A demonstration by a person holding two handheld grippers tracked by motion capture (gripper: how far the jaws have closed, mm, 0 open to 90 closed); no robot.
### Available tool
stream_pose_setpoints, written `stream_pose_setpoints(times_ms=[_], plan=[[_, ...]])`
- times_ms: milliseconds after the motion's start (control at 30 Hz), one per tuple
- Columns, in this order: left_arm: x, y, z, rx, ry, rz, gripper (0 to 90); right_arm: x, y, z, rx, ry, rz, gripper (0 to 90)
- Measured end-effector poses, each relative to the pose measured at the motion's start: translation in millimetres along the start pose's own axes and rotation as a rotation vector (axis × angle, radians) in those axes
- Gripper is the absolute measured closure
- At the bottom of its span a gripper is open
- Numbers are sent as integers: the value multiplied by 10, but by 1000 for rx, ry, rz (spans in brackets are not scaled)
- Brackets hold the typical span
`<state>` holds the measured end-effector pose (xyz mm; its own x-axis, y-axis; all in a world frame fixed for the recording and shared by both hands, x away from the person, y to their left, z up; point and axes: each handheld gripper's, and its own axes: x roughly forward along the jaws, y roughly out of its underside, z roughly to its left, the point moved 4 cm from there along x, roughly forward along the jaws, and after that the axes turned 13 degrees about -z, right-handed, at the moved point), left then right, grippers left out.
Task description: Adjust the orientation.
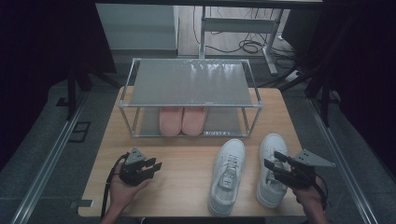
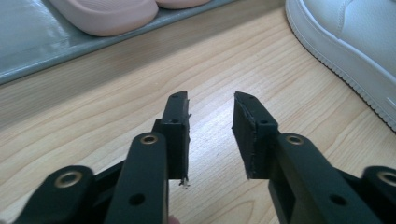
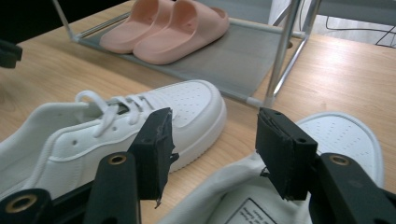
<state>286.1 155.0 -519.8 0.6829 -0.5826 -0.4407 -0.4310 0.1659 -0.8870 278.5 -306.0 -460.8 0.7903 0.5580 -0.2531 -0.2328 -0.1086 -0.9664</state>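
Table: a pale wood-grain table (image 1: 187, 163) is carrying everything, its near edge lying at the person's side.
Room: dark curtains are hanging at both sides; a grey floor is running around the table, and cables (image 1: 247, 45) are lying by a desk frame beyond it.
Rack: a two-level metal shoe rack (image 1: 190, 84) is standing at the far half of the table, its top shelf bare.
Slippers: a pair of pink slippers (image 1: 182, 120) is sitting side by side on the rack's lower shelf, toes facing the person.
Left sneaker: a white sneaker (image 1: 227, 173) is lying on the table right of centre, its long axis running near to far and leaning slightly right, toe pointing toward the rack.
Right sneaker: the second white sneaker (image 1: 272, 168) is lying just beside the first, near the table's right edge, roughly parallel to it, toe also toward the rack.
Right gripper: the right gripper (image 3: 212, 147) is hovering over the right sneaker's heel opening, jaws standing apart, nothing pinched between them.
Left gripper: the left gripper (image 2: 211, 135) is sitting low over bare wood at the table's near left, well apart from the sneakers, jaws parted with only table between them.
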Motion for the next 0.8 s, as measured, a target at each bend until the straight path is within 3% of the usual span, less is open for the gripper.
stream_pose_setpoints(times_ms=[267, 400, 600, 800], plan=[[-86, 6, 109, -27, -14, 27, 520, 106, -22, 244, -62, -30, 58, 453], [-100, 36, 162, -42, -19, 46, 482, 166, -23, 347, -86, -32, 116, 451], [-85, 85, 189, -46, -17, 69, 441, 278, -58, 543, -94, -52, 190, 451], [-98, 77, 197, -46, -24, 52, 422, 401, -41, 601, -102, -42, 230, 471]])
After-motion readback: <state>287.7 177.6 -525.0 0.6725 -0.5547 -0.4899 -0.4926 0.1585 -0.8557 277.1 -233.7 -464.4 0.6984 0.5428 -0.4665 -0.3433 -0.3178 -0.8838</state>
